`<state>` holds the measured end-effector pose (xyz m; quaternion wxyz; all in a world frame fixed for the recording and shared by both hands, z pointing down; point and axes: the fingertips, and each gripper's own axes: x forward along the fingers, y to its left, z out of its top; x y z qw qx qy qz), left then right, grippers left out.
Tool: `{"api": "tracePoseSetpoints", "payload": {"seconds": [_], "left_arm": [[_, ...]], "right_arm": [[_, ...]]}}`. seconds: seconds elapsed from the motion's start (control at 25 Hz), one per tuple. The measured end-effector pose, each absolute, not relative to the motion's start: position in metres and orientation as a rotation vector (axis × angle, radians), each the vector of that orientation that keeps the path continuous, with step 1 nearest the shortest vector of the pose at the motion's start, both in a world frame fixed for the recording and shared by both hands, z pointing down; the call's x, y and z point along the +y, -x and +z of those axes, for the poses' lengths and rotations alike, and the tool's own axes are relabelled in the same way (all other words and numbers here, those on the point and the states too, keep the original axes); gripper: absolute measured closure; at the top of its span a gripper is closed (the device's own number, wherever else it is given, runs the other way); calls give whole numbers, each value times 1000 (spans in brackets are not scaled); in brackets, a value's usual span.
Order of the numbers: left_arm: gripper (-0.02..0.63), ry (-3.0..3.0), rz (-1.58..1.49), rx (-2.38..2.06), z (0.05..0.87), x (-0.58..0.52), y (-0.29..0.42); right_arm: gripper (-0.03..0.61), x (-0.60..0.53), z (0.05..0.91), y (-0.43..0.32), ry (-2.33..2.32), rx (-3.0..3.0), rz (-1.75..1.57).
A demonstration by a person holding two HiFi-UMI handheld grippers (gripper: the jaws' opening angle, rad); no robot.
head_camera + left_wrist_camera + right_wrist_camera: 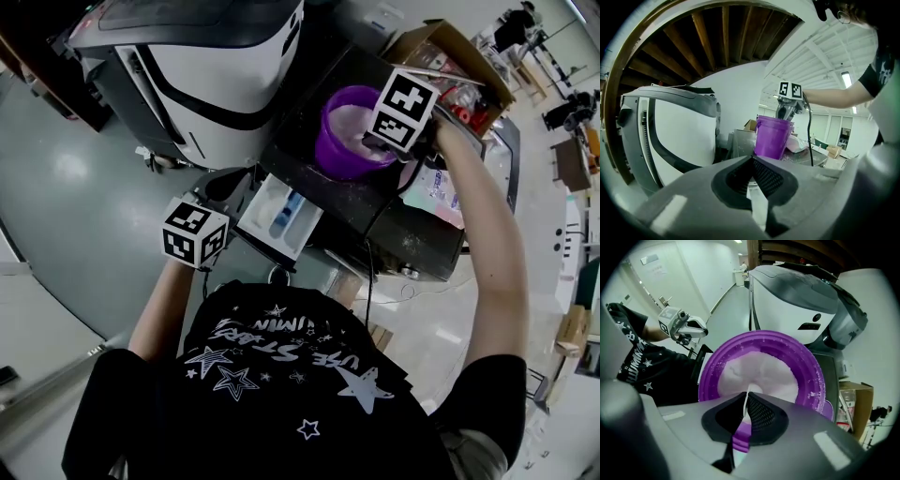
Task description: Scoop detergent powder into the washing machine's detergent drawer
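A purple bucket (pixel 339 150) (pixel 772 138) of white detergent powder (pixel 759 373) stands on a dark table (pixel 375 211) beside the white washing machine (pixel 216 84). My right gripper (pixel 389 141) (pixel 748 397) hangs over the bucket, shut on a thin white scoop handle whose far end lies in the powder. The detergent drawer (pixel 272 211) is pulled out, showing white compartments and a blue insert. My left gripper (pixel 220 225) (pixel 752 159) sits low at the drawer's left side, its jaws shut with nothing seen between the pads.
An open cardboard box (pixel 455 66) with packets stands behind the bucket. Spilled powder dusts the dark table. A black cable (pixel 367 281) hangs down its front. The washing machine (pixel 679 136) rises at the left of the left gripper view.
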<state>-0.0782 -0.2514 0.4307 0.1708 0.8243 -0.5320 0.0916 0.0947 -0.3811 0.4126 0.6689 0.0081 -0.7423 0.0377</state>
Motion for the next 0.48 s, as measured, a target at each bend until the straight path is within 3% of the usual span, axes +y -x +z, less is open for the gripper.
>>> {"api": "tracePoseSetpoints", "payload": {"seconds": [0.48], "left_arm": [[613, -2341, 258, -1481, 435, -240, 87]], "right_arm": [[541, -371, 406, -88, 4, -1735, 354]]}}
